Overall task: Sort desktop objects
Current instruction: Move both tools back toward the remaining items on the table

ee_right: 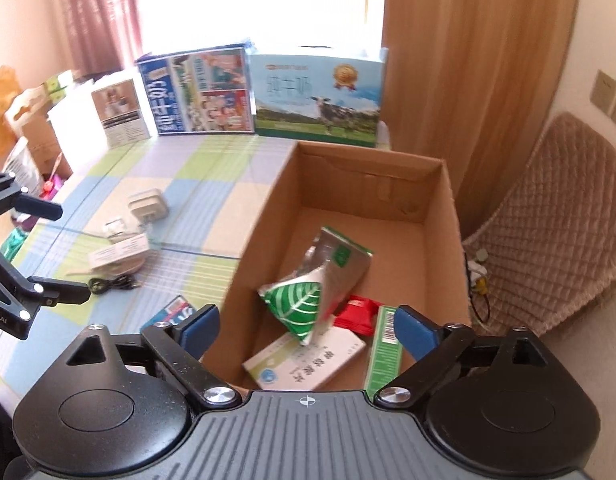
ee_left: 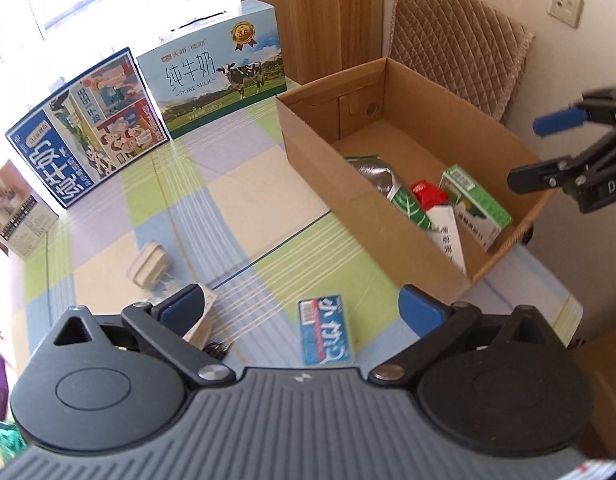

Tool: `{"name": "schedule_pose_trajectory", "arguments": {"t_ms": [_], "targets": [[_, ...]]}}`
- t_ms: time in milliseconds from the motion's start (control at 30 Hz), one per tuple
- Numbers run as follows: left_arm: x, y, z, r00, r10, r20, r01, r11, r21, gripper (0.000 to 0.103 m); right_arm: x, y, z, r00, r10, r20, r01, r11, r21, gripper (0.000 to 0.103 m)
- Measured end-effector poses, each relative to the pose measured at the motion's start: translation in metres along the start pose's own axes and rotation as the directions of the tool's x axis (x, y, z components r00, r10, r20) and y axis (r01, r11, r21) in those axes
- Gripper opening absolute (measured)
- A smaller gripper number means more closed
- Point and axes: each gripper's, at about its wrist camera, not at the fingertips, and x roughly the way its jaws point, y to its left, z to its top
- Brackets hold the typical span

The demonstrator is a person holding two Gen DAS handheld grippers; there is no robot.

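An open cardboard box [ee_left: 308,148] [ee_right: 267,208] stands on the checked tablecloth. Inside lie a green-leaf foil bag [ee_right: 308,300], a red packet [ee_right: 358,316], a white medicine box [ee_right: 308,360] and a green box [ee_left: 476,212] [ee_right: 384,352]. My left gripper [ee_left: 303,308] is open and empty above a blue-white packet [ee_left: 326,330] on the cloth. My right gripper [ee_right: 308,328] is open and empty above the box's near end; it also shows in the left wrist view [ee_left: 548,152]. A white charger [ee_left: 147,266] [ee_right: 147,206], a black cable [ee_right: 113,283] and a white packet [ee_right: 119,254] lie on the table.
Two milk cartons [ee_left: 223,76] [ee_left: 87,132] stand at the table's far edge, with a small brown box [ee_left: 15,216] beside them. A quilted chair [ee_left: 456,40] [ee_right: 556,224] stands behind the cardboard box. Bags sit left of the table [ee_right: 23,120].
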Motion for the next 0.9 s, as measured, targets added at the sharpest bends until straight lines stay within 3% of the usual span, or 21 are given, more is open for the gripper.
{"name": "schedule_pose_trajectory", "arguments": {"t_ms": [333,533,900], "targets": [[-0.017,0.042,-0.042,0.999,0.036,-0.031,-0.035,0.999,0.024,0.102,0.001,0.051,0.000,0.996,0.090,0.010,-0.087,0.981,-0.172,0.101],[-0.019,0.066,-0.074,0.999,0.043,-0.024,-0.041,0.996,0.084,0.102,0.016,0.084,-0.002,0.988,0.150,-0.037,-0.155,0.950,-0.270,0.101],[-0.002,0.096,-0.117,0.991,0.053,-0.124,-0.035,0.989,0.141,0.102,0.051,0.136,-0.007,0.979,0.172,-0.105,-0.201,0.873,-0.443,0.101]]}}
